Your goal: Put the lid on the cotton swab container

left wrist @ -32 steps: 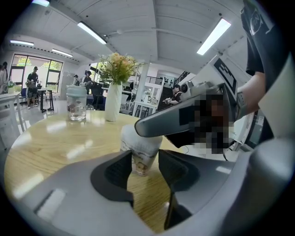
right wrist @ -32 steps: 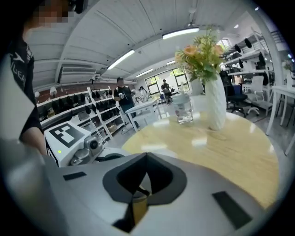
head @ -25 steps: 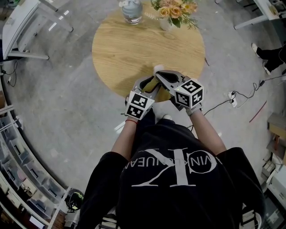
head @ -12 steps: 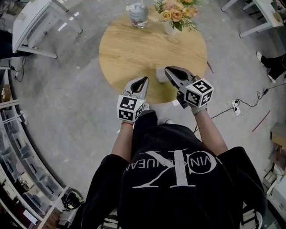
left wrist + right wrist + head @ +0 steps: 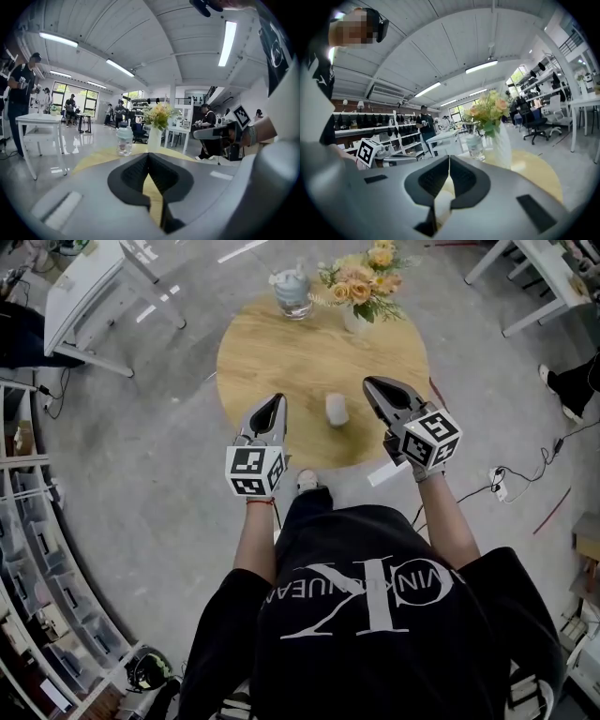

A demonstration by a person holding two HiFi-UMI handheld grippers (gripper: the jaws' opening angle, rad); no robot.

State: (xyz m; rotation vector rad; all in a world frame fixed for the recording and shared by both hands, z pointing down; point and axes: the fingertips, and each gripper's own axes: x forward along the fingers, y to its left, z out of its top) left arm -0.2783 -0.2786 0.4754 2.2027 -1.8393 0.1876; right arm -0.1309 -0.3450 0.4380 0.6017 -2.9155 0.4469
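Note:
The cotton swab container point(image 5: 337, 410), a small whitish cylinder with its lid on, stands alone near the front of the round wooden table point(image 5: 281, 352). My left gripper point(image 5: 275, 401) hovers to its left, jaws shut and empty. To the container's right, my right gripper point(image 5: 371, 383) is also shut with nothing in it. Neither touches the container. In the left gripper view the left gripper point(image 5: 149, 158) shows its jaws pressed together, with the right gripper point(image 5: 220, 133) off to the right. The right gripper point(image 5: 449, 161) looks the same in its own view, and the container cannot be made out for certain there.
A glass jar with a pale blue lid point(image 5: 292, 289) and a vase of flowers point(image 5: 361, 282) stand at the table's far edge. A white table point(image 5: 94, 287) is at upper left, shelving point(image 5: 37, 549) along the left, and cables point(image 5: 497, 484) on the floor at right.
Both grippers have drawn back from the container and moved apart. The left jaws, open a second ago, have shut. The container stays standing on the table.

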